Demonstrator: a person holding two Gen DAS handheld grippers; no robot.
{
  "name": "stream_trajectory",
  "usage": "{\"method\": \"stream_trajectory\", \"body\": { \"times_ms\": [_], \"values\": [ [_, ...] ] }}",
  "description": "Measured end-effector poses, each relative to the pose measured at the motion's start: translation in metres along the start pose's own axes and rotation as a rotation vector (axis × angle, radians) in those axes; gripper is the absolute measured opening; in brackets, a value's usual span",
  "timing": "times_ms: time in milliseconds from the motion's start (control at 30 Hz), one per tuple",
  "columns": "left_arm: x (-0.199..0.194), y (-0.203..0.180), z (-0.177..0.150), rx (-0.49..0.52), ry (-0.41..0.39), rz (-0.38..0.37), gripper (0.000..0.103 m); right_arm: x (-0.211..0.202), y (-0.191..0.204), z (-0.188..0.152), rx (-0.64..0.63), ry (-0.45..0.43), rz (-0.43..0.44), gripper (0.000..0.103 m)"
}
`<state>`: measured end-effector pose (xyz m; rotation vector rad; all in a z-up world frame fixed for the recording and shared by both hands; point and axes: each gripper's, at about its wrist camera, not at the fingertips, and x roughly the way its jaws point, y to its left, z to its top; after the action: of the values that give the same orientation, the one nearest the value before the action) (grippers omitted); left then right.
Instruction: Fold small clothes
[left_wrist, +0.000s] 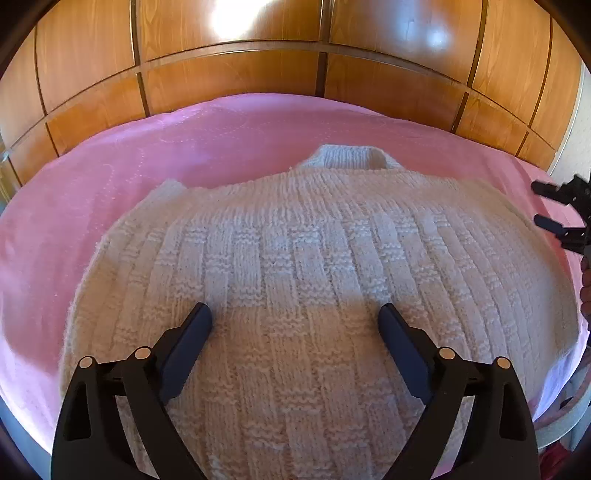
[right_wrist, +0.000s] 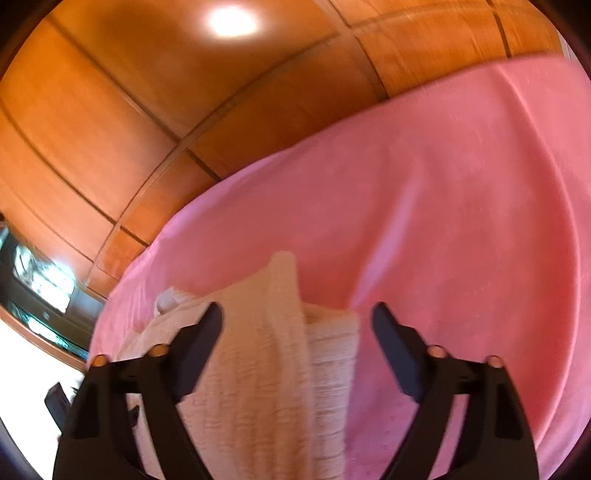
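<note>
Black jaws of the left gripper stand spread wide above the white knitted sweater, nothing between them but the knit lying below; whether the tips touch it cannot be told. The right gripper is also parted, its jaws empty, with a fold of the sweater below the left jaw and bare cover below the other; in the left wrist view it sits off the sweater's right side. The sweater lies flat, collar toward the far edge, in the middle of the pink bed cover. Beyond the far edge stand wooden wardrobe panels.
</note>
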<state>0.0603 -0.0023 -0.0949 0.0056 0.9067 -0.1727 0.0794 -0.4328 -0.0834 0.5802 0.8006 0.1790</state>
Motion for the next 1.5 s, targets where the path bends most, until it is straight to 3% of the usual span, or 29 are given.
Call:
{"method": "stream_trajectory", "body": {
  "times_ms": [67, 133, 467, 533, 633, 1000, 1167, 1300, 1500],
  "values": [
    [0.0, 0.001, 0.0, -0.006, 0.003, -0.01, 0.092, 0.008, -0.002, -0.003, 0.014, 0.023, 0.003, 0.074],
    [0.001, 0.002, 0.0, -0.003, 0.007, -0.018, 0.092, 0.017, -0.004, -0.01, 0.021, 0.07, 0.032, 0.062],
    [0.003, 0.003, 0.002, -0.002, 0.02, -0.025, 0.093, -0.002, 0.006, -0.066, -0.021, 0.162, 0.128, 0.061],
    [0.001, 0.002, 0.003, 0.0, 0.019, -0.019, 0.092, -0.008, 0.008, -0.077, -0.035, 0.166, 0.126, 0.046],
    [-0.006, -0.001, 0.004, 0.009, 0.016, 0.003, 0.091, -0.009, 0.017, -0.086, -0.034, 0.162, 0.118, 0.034],
    [-0.03, 0.007, -0.005, -0.018, -0.024, 0.011, 0.091, -0.017, 0.042, -0.082, -0.043, 0.184, 0.07, 0.029],
    [-0.035, 0.014, -0.009, -0.02, -0.035, -0.008, 0.076, -0.024, 0.071, -0.077, -0.102, 0.19, 0.064, 0.028],
    [-0.04, 0.021, -0.013, -0.032, -0.032, -0.06, 0.065, -0.029, 0.099, -0.074, -0.126, 0.2, 0.11, 0.026],
    [-0.045, 0.033, -0.014, -0.058, -0.04, -0.083, 0.064, -0.02, 0.148, -0.07, -0.16, 0.209, 0.195, 0.022]
  ]
}}
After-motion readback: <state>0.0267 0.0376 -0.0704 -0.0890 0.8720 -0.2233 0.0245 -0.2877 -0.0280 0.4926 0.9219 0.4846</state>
